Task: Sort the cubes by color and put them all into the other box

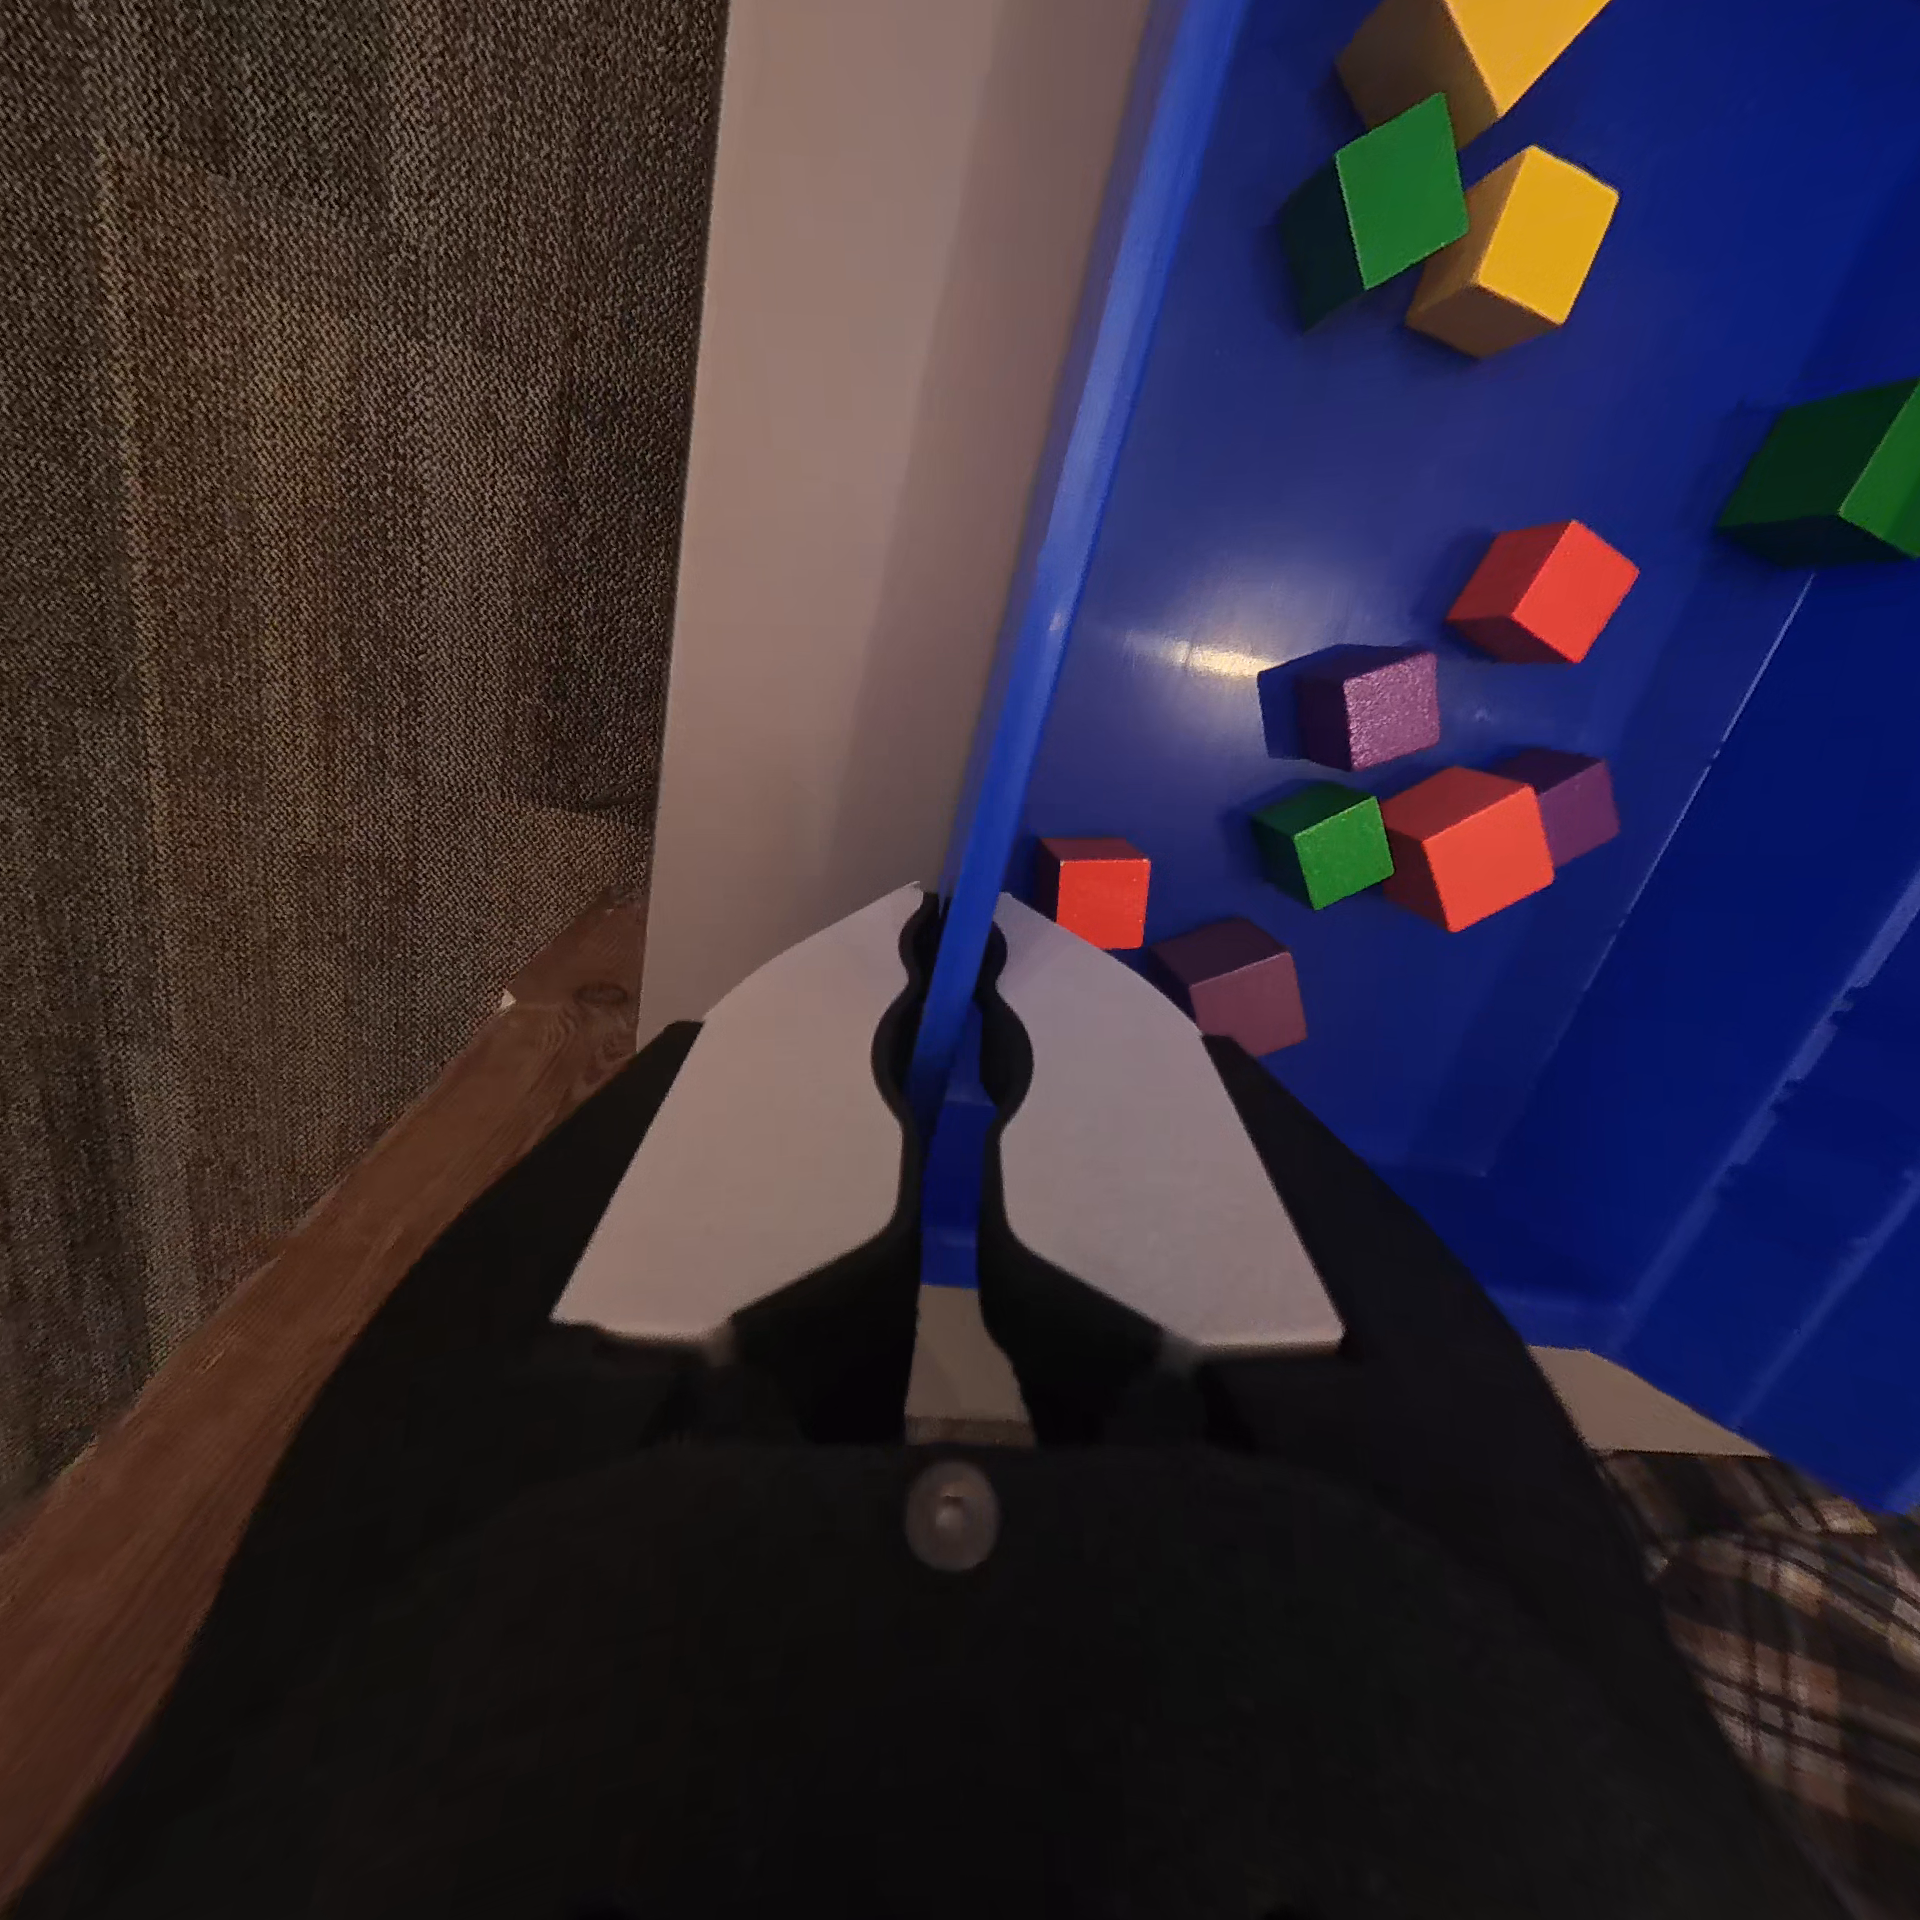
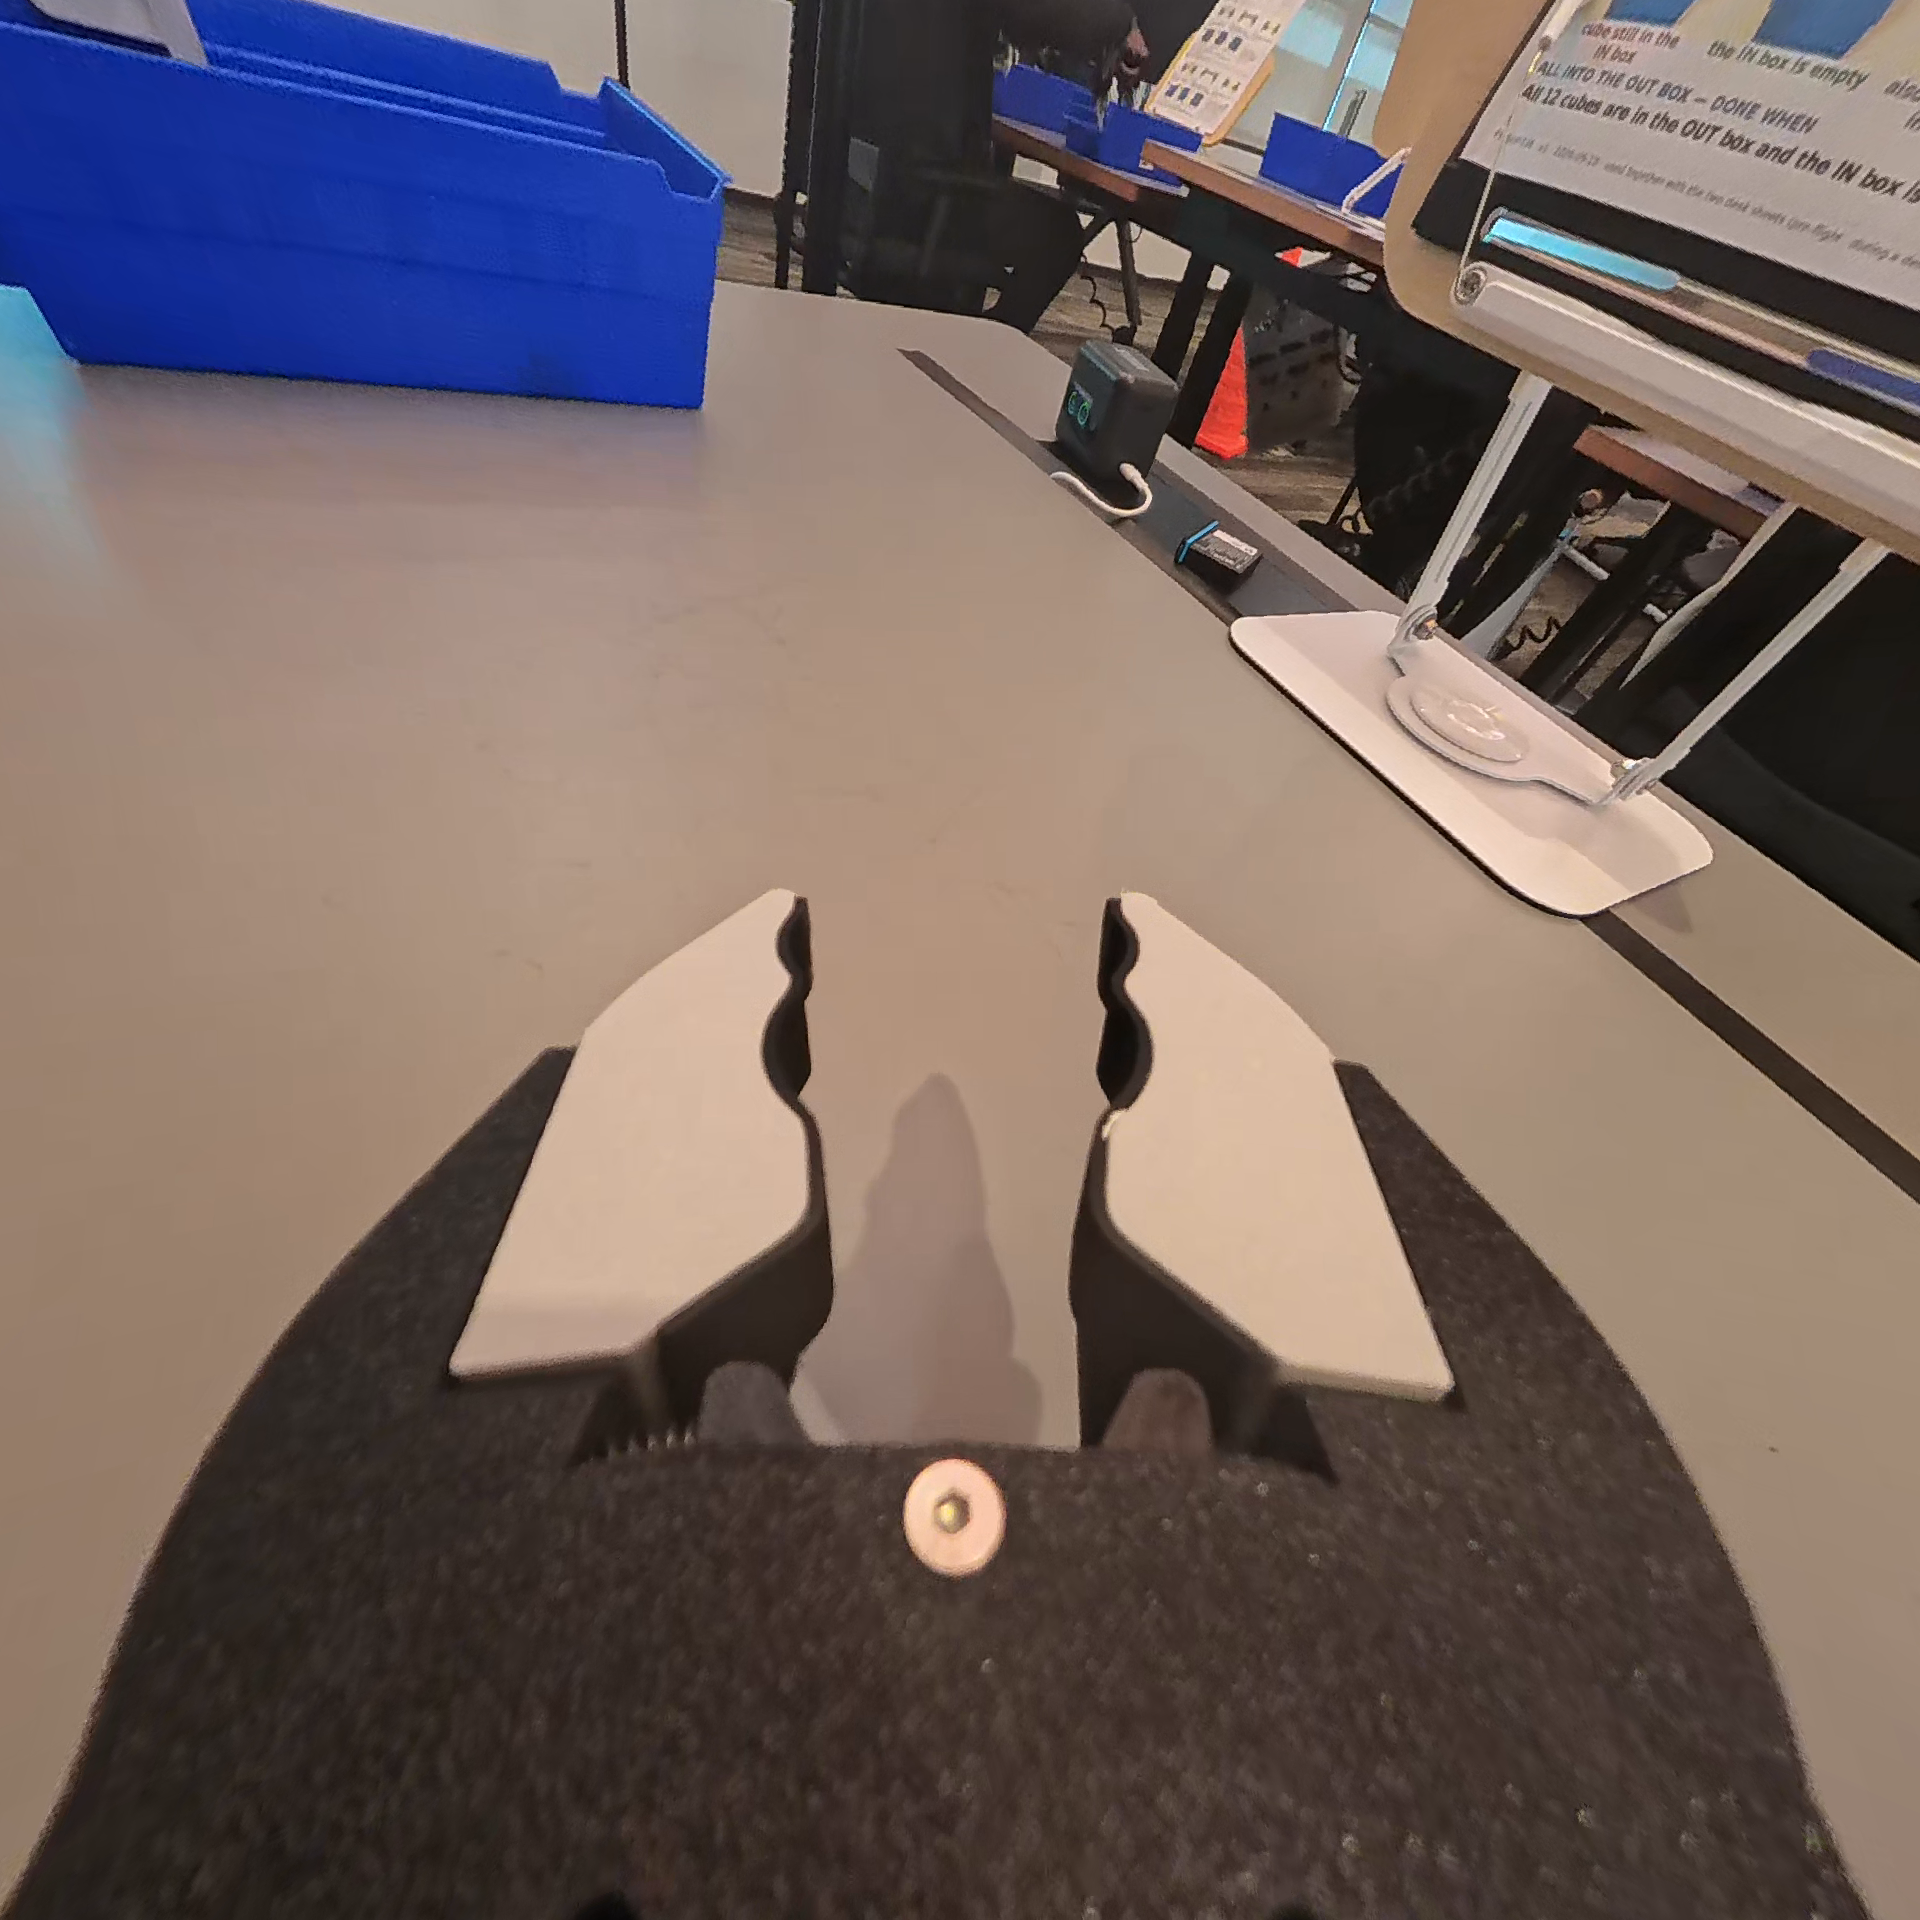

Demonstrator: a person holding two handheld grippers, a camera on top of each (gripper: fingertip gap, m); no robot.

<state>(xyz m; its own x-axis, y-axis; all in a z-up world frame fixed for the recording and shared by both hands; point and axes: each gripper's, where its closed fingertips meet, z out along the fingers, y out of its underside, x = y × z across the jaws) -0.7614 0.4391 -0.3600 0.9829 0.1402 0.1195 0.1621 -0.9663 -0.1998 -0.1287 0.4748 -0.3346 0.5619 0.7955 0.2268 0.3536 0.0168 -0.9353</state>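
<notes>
— Left side?
— My left gripper [image 1: 951, 914] is clamped on the thin glossy wall of the blue box [image 1: 1299, 499]; painted wooden cubes [image 1: 1465, 847] lie scattered inside, toward 2 o'clock.
— Right?
— My right gripper [image 2: 951, 914] sits low and level over the matte grey table [image 2: 520, 675], jaws apart, nothing between. A second blue bin [image 2: 364, 260] is at 11 o'clock.

The blue box [image 1: 1299, 582] runs off the left wrist view's top and right edges, cutting off a yellow cube [image 1: 1455, 42] and a green cube [image 1: 1839, 478] (only parts show). In the right wrist view, the paper sheet on a stand [image 2: 1704, 114] is cropped, and the far tables' blue bins [image 2: 1132, 130] are too small to make out.
</notes>
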